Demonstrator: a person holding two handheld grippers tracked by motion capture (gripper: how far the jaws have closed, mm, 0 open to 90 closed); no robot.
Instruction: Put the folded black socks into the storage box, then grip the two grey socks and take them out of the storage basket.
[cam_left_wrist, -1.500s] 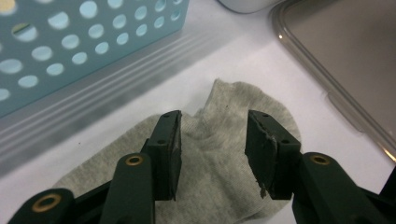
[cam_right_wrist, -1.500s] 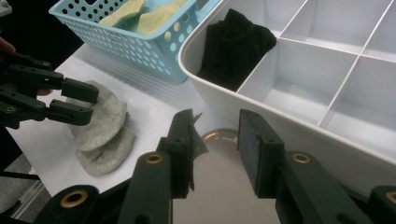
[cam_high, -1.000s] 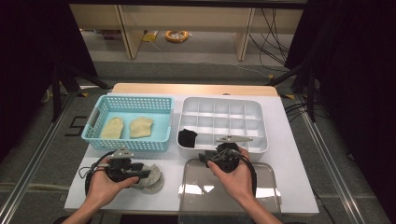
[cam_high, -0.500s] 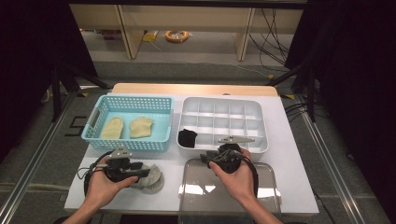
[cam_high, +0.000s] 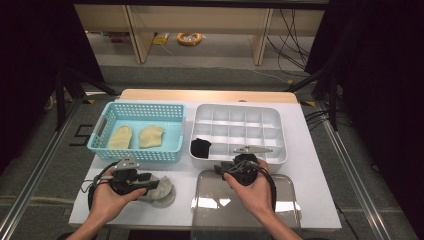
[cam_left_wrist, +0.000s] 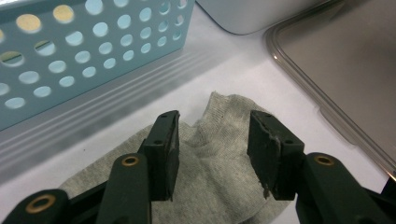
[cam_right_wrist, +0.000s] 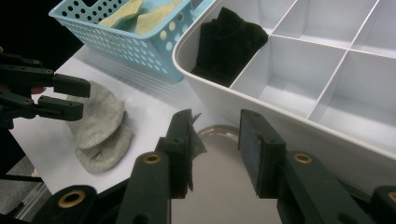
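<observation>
**Both sets of fingers parked open, grey socks under my left**

While I've got both hands resting at the near edge of the counter (cam_high: 310, 150), my left gripper (cam_left_wrist: 212, 140) sits low over the grey socks (cam_left_wrist: 215, 163). Its fingers (cam_left_wrist: 163, 149) stand well apart with the fabric lying between and below them, pads not pressing on it, so nothing is gripped. From the high view the socks (cam_high: 162, 192) lie at about 7 o'clock on the counter, just in front of the blue basket (cam_high: 172, 137), which holds two yellow socks (cam_high: 150, 136).

My right gripper (cam_right_wrist: 215, 140) hovers over the clear lid (cam_high: 280, 200) at roughly 5 o'clock, fingers (cam_right_wrist: 180, 144) also spread wide and empty. Straight ahead of it, at 12 o'clock, is the white divided tray (cam_right_wrist: 210, 88), with a black sock (cam_right_wrist: 229, 39) in its near-left compartment. In the right gripper view I can see the left gripper off at 9 o'clock, right over the grey socks.
</observation>
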